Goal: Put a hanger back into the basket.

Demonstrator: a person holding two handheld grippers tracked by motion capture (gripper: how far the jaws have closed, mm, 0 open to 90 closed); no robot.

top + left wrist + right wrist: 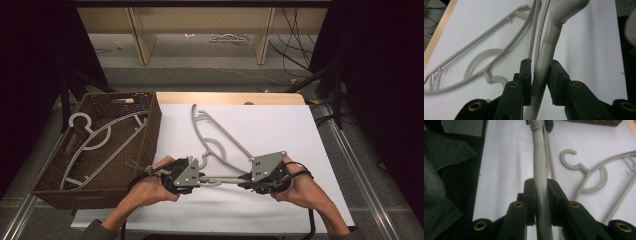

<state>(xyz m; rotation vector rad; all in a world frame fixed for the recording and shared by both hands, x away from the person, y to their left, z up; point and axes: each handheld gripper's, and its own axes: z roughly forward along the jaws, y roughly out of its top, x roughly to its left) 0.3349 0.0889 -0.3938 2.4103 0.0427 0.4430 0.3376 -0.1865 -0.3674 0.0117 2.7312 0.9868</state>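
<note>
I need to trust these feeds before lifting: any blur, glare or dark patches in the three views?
High view: evenly lit white table, black surroundings, soft focus, no glare. Left gripper view: hanger bar between the jaws blurs toward the top, with a mild sheen. Right gripper view: bar fairly sharp; the dark sleeve at left is blurred.

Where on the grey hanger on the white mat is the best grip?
On its straight bottom bar, as now: the left gripper and right gripper clamp the hanger at opposite ends of that bar. It's thin and straight; the arms curve and the hook is small.
</note>
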